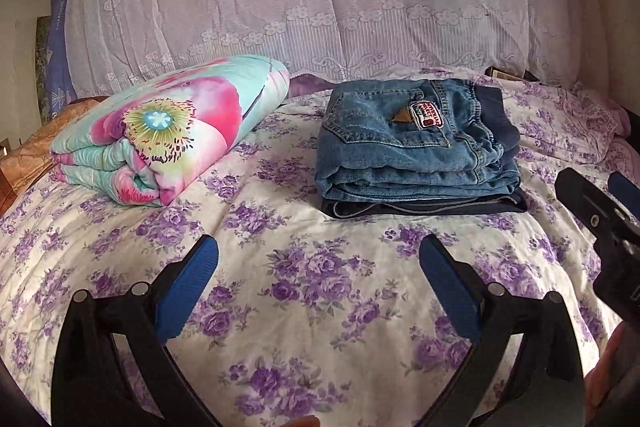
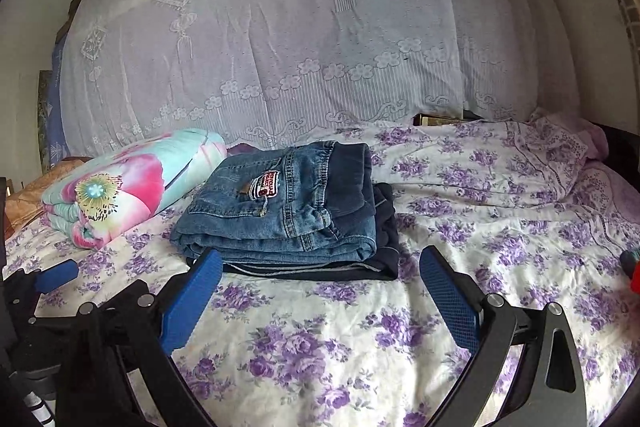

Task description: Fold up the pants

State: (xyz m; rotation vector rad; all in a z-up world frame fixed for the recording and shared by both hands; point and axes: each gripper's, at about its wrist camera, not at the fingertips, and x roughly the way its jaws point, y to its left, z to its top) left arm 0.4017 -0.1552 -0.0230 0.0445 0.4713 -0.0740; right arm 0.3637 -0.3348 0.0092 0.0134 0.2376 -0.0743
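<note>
The folded jeans [image 1: 416, 151] lie stacked on a darker garment [image 1: 424, 207] toward the bed's [image 1: 304, 307] far edge, beside a rolled floral quilt [image 1: 168, 131] (pink and teal), while the left gripper [image 1: 318, 267] and right gripper [image 2: 320, 279] hover wide apart, empty.

Folded jeans [image 2: 280, 203] stacked on dark garment [image 2: 384, 227] atop purple-flowered bedsheet [image 2: 500, 211]. Rolled floral quilt [image 2: 132, 183] just beside, left. Lace curtain [image 2: 300, 39] behind. Right gripper [image 2: 320, 263] spread wide, empty, near jeans' front edge.
</note>
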